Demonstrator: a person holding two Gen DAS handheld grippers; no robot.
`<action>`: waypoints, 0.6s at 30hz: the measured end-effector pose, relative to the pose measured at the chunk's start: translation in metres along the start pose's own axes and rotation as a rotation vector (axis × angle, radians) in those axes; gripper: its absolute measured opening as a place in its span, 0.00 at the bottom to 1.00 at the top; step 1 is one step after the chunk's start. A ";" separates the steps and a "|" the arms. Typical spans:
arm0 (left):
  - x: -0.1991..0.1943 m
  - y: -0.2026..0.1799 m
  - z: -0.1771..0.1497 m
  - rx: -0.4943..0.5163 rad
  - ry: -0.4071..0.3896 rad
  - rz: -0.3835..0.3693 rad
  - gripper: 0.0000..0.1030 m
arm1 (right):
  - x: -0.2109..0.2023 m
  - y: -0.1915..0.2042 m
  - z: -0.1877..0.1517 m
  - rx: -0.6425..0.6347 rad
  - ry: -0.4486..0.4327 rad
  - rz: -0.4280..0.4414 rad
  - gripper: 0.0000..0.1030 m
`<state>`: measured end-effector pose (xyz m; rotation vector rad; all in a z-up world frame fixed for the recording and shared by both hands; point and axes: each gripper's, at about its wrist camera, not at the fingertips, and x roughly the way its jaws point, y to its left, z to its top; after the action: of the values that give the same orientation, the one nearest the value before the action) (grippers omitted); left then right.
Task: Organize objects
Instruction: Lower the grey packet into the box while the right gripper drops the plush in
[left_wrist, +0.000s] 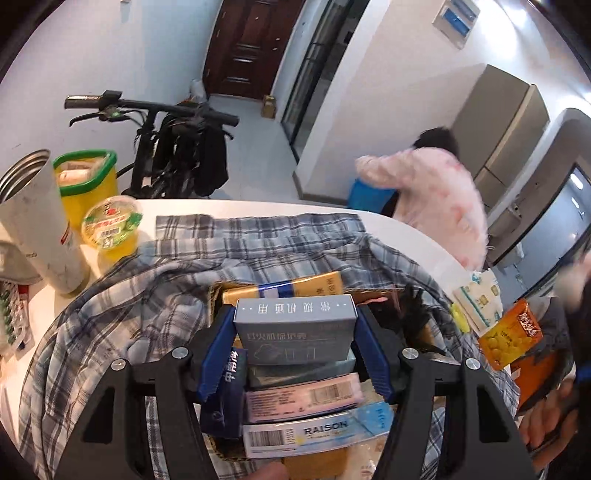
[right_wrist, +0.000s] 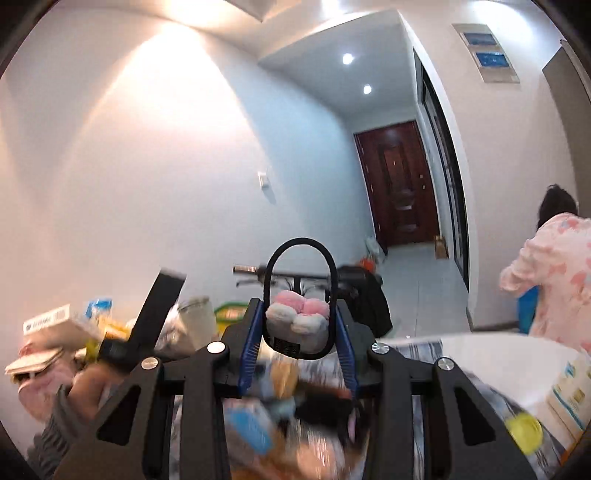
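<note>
My left gripper (left_wrist: 295, 317) is shut on a grey box (left_wrist: 295, 332) with Chinese print, its blue pads pressing on both ends. It holds the box just above a container draped in plaid cloth (left_wrist: 258, 236), which is packed with a gold box (left_wrist: 295, 286), a pink box (left_wrist: 303, 397) and a white RAISON box (left_wrist: 306, 435). My right gripper (right_wrist: 301, 325) is raised and roughly level, shut on a black hoop (right_wrist: 299, 243) that carries pink and white plush pads (right_wrist: 299, 314). Below it the container is blurred.
On the white table's left stand a white tumbler (left_wrist: 37, 221), a yellow tub with a green rim (left_wrist: 88, 177) and a jelly cup (left_wrist: 110, 225). An orange snack packet (left_wrist: 509, 332) and a white pack (left_wrist: 480, 299) lie at the right. Beyond are a bicycle (left_wrist: 173, 147) and a person in pink (left_wrist: 436, 199).
</note>
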<state>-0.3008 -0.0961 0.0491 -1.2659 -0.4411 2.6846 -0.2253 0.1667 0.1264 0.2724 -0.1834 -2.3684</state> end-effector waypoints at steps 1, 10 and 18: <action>0.000 0.002 -0.001 -0.013 0.007 -0.011 0.65 | 0.006 0.000 -0.001 0.007 -0.021 -0.005 0.35; -0.007 0.002 -0.002 -0.028 0.026 -0.048 0.65 | 0.018 -0.024 -0.048 0.027 -0.010 -0.137 0.36; -0.006 -0.009 -0.006 0.022 0.035 -0.003 0.83 | 0.016 -0.022 -0.046 0.043 -0.012 -0.089 0.38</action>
<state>-0.2925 -0.0884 0.0526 -1.3031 -0.4080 2.6529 -0.2396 0.1697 0.0747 0.2929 -0.2326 -2.4573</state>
